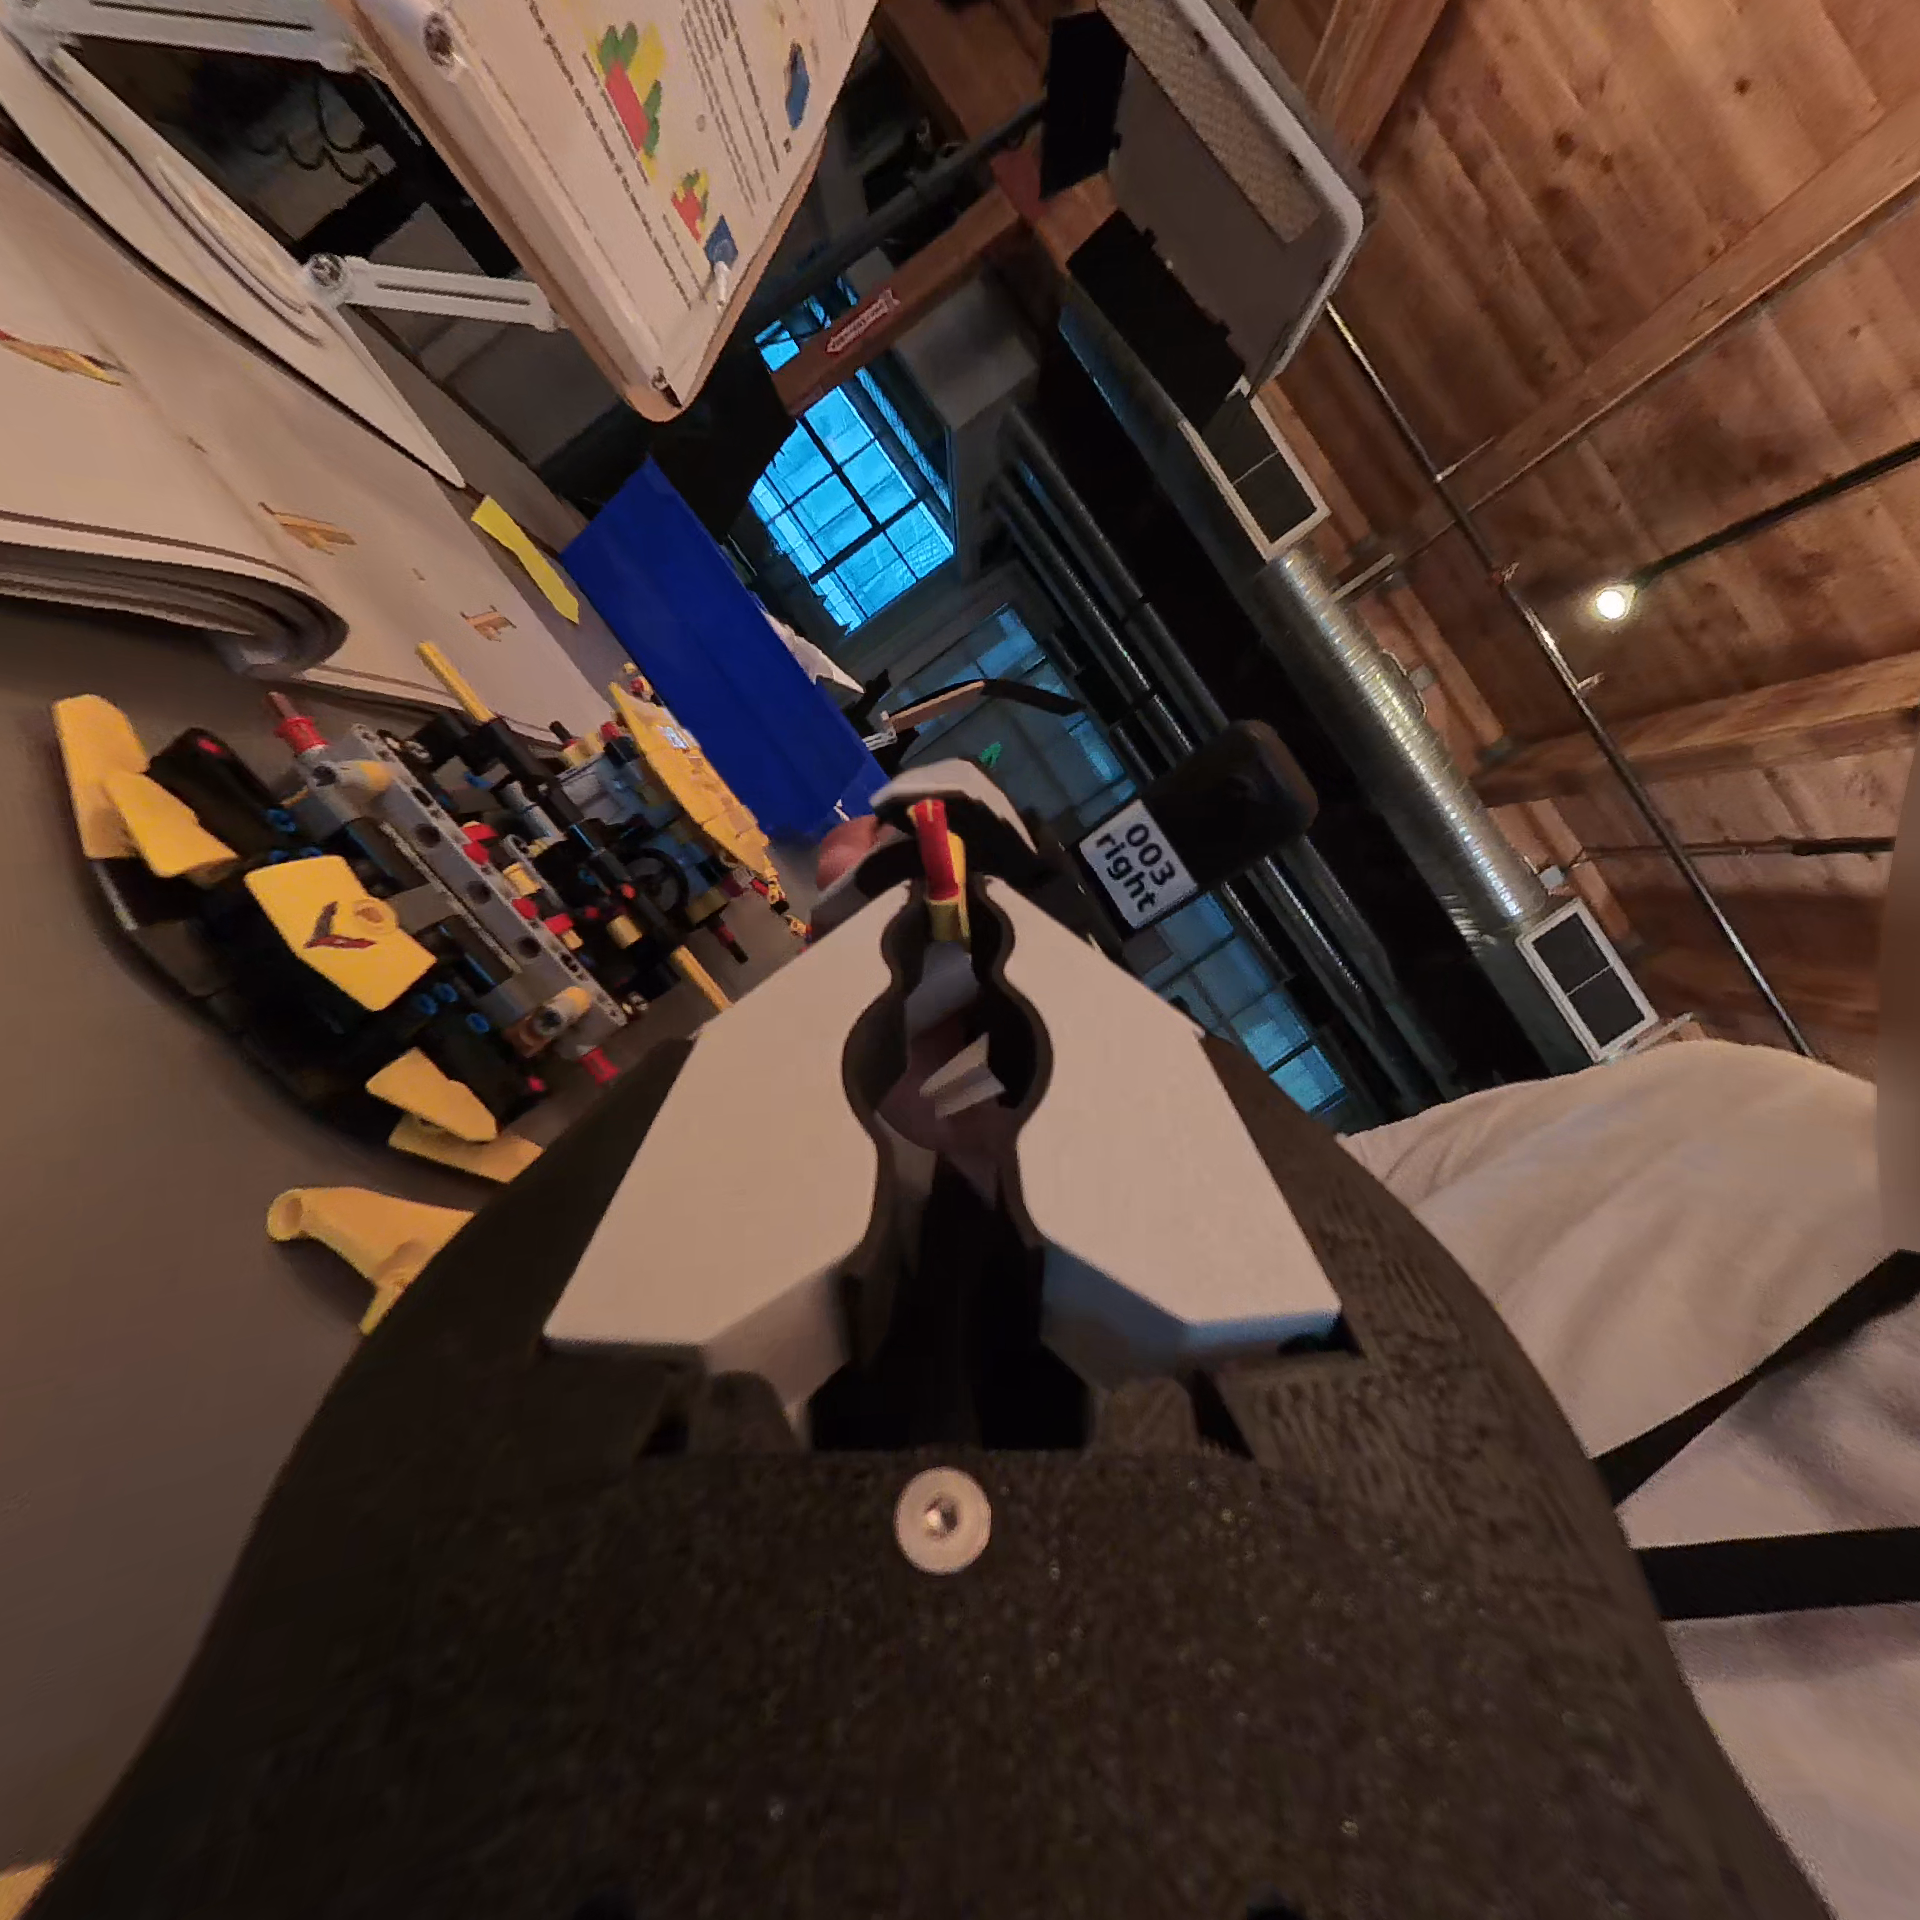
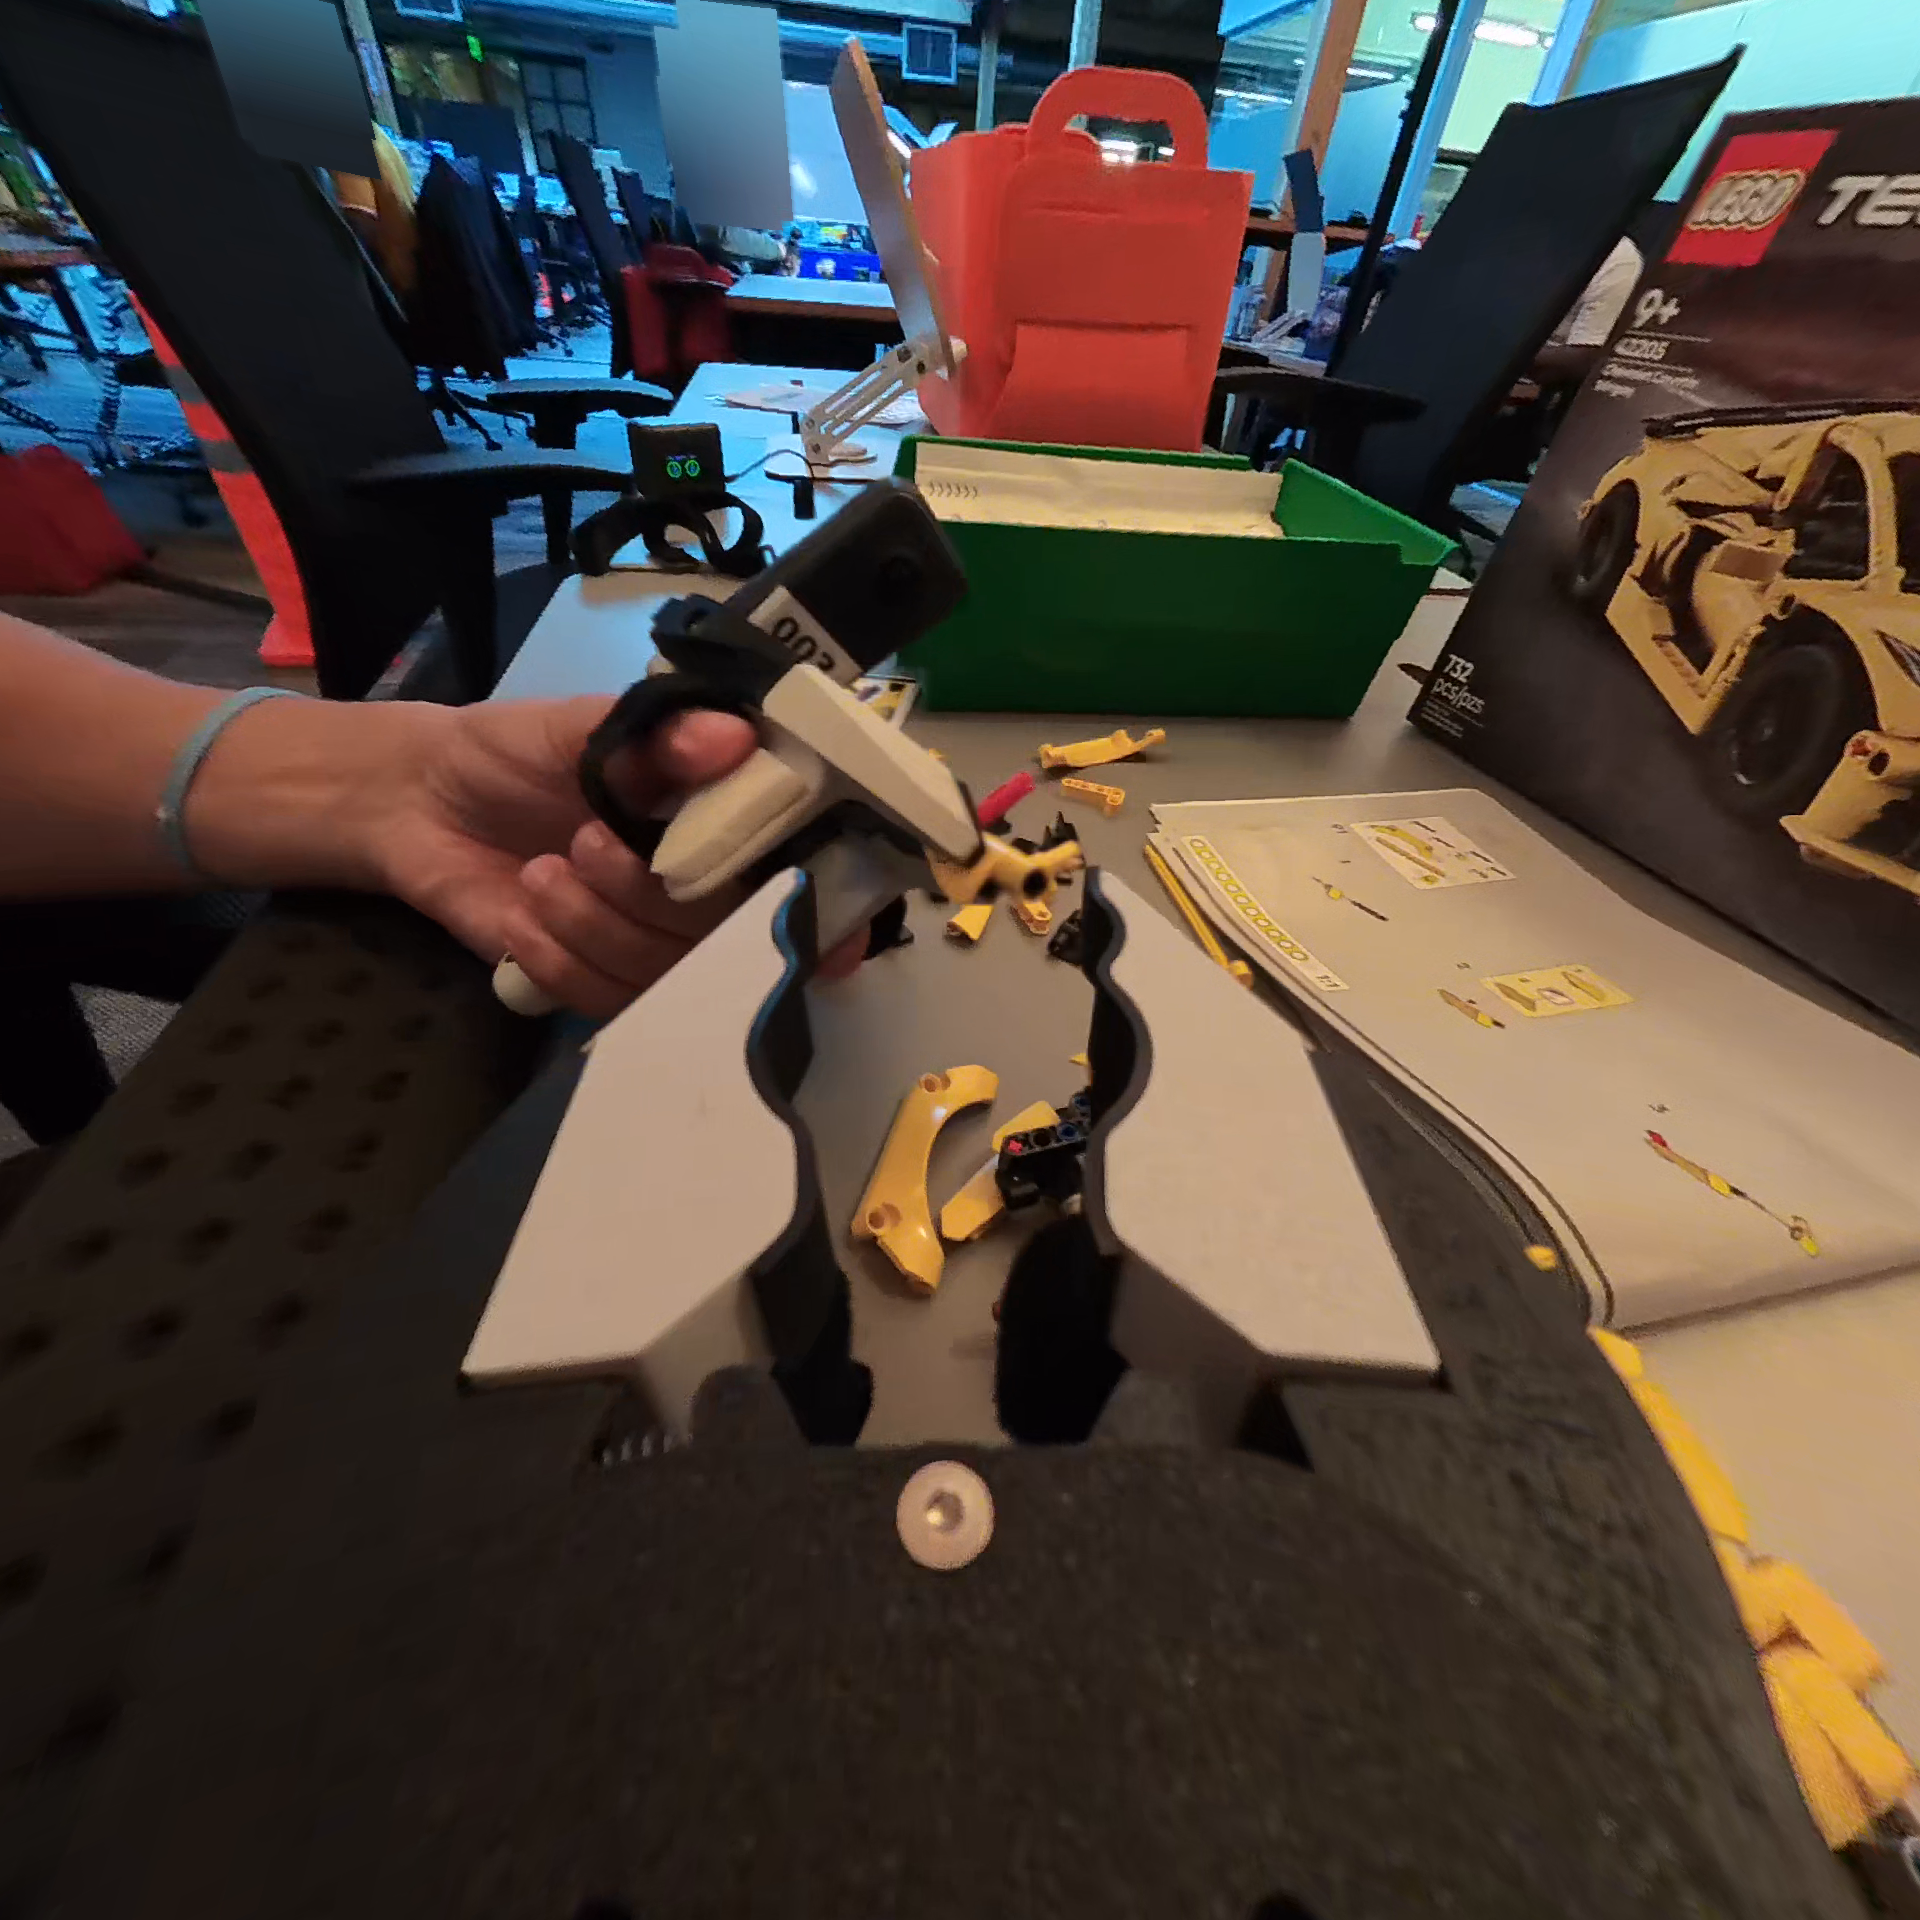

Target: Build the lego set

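Lego piece [image 1: 943, 881], yellow with a red pin, is pinched at the tips of the left gripper [image 1: 940, 904], raised above the grey table [image 2: 1299, 748]. Facing it, the right gripper [image 2: 940, 914] has its jaws spread and empty. Below lie loose yellow parts [image 2: 920, 1169], beside an open instruction booklet [image 2: 1507, 1039]. The half-built yellow car [image 1: 416, 914] sits on the table at the left.

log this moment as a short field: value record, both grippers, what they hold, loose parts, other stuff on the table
left gripper: shut on small yellow and red assembly, raised off the table
right gripper: open, empty, above the loose parts
loose parts: yellow curved panel, black piece on grey table
partly built car: on table, untouched
instruction booklet: open
green bin: behind the parts
set box: standing beside the booklet
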A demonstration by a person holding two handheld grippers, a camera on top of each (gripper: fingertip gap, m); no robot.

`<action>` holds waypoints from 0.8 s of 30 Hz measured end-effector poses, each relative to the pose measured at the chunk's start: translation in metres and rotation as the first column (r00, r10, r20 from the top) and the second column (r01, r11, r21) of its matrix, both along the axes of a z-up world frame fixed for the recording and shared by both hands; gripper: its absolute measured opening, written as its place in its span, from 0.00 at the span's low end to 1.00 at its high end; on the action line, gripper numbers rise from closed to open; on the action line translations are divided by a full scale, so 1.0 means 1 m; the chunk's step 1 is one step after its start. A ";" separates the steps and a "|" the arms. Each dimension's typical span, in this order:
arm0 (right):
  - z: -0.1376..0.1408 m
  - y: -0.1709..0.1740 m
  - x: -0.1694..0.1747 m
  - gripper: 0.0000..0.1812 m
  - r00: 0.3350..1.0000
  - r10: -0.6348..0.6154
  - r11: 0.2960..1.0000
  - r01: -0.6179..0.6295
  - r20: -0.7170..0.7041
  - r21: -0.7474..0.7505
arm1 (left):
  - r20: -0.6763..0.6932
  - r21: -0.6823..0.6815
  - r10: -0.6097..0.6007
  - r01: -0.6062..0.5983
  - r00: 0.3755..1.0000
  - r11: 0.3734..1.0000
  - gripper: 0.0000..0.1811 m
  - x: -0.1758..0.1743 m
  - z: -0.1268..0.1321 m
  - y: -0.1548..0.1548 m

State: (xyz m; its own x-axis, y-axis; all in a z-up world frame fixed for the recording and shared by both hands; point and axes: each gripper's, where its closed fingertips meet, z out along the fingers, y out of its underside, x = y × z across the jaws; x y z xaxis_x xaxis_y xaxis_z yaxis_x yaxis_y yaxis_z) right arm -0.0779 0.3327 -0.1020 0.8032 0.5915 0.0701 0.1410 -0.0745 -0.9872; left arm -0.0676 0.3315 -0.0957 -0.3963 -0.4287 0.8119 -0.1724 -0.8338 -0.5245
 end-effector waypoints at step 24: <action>-0.050 -0.076 0.045 0.16 0.993 0.122 0.916 -0.111 0.005 -0.385 | 0.035 0.400 0.204 -0.200 0.978 0.895 0.18 -0.008 0.004 0.004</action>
State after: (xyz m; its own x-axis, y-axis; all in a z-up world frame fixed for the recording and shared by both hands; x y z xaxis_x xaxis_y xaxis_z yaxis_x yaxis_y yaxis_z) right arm -0.0327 0.2565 -0.1519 0.7282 0.6665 -0.1594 0.1986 -0.4279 -0.8817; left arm -0.0758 0.3358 -0.0913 -0.2613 -0.7873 0.5585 -0.0277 -0.5722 -0.8196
